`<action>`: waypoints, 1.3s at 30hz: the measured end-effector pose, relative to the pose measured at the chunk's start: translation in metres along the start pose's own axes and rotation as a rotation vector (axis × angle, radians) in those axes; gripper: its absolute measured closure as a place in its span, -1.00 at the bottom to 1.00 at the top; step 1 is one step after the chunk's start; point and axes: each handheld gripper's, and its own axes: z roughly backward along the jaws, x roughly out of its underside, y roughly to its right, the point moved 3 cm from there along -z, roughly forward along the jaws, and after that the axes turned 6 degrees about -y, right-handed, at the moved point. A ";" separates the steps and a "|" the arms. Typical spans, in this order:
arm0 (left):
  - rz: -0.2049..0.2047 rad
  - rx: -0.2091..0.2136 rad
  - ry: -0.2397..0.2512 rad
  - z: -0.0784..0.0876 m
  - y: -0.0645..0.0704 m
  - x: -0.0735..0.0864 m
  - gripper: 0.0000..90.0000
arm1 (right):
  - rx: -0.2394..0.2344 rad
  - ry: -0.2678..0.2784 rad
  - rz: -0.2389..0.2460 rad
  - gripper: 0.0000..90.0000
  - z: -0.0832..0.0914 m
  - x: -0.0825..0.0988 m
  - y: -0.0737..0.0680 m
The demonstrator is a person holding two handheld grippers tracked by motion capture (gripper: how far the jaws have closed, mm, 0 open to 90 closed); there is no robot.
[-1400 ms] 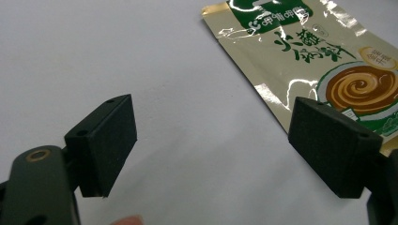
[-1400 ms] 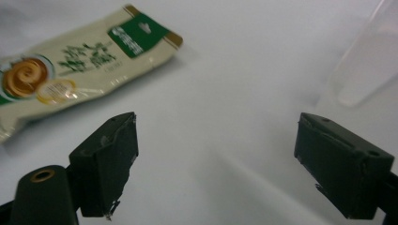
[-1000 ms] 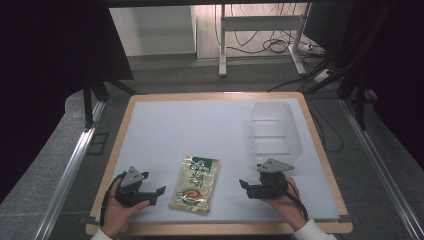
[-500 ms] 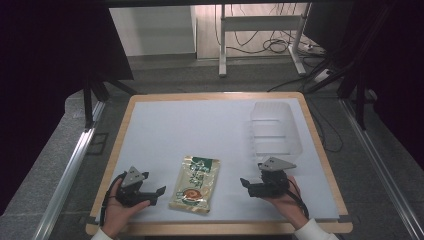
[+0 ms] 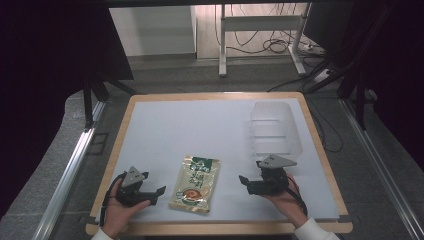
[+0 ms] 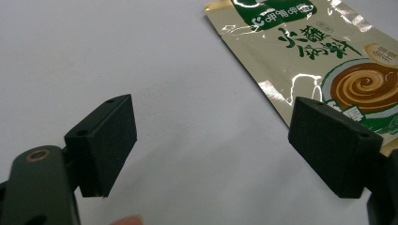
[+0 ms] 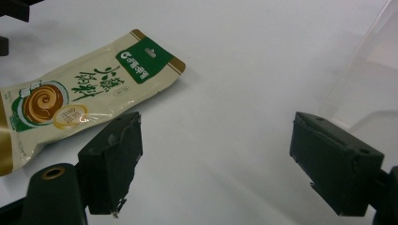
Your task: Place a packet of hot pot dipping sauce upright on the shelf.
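A gold and green drink-mix pouch [image 5: 196,182] lies flat near the front of the white table [image 5: 200,130], between my two grippers. Held in a hand just left of the pouch, my left gripper [image 5: 156,195] points right toward it. Its jaws stand open [image 6: 211,140] over bare table, with the pouch [image 6: 319,51] ahead and to the right. My right gripper [image 5: 246,184], held to the right of the pouch, points left. It is open [image 7: 216,150] and holds nothing, and the pouch [image 7: 84,93] lies beyond its left jaw.
A clear plastic container [image 5: 275,130] stands at the right of the table, just behind the right gripper, and its wall [image 7: 371,70] shows close by. A wooden rim [image 5: 210,96] borders the table. Cables and a metal stand sit on the floor beyond.
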 end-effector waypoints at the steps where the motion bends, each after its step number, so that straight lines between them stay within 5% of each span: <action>1: 0.000 0.000 0.000 0.000 0.000 0.000 -0.65 | 0.000 0.000 0.000 -0.61 0.000 0.000 0.000; 15: 0.001 0.004 0.000 0.000 0.000 0.000 -0.65 | -0.042 -0.014 0.016 -0.61 0.013 -0.027 -0.005; 28: 0.003 0.004 -0.001 -0.001 0.000 0.001 -0.65 | -0.082 0.006 0.019 -0.63 0.027 -0.073 -0.001; 39: 0.009 0.006 -0.001 -0.001 -0.001 0.001 -0.65 | -0.123 -0.024 0.054 -0.66 0.017 -0.091 -0.009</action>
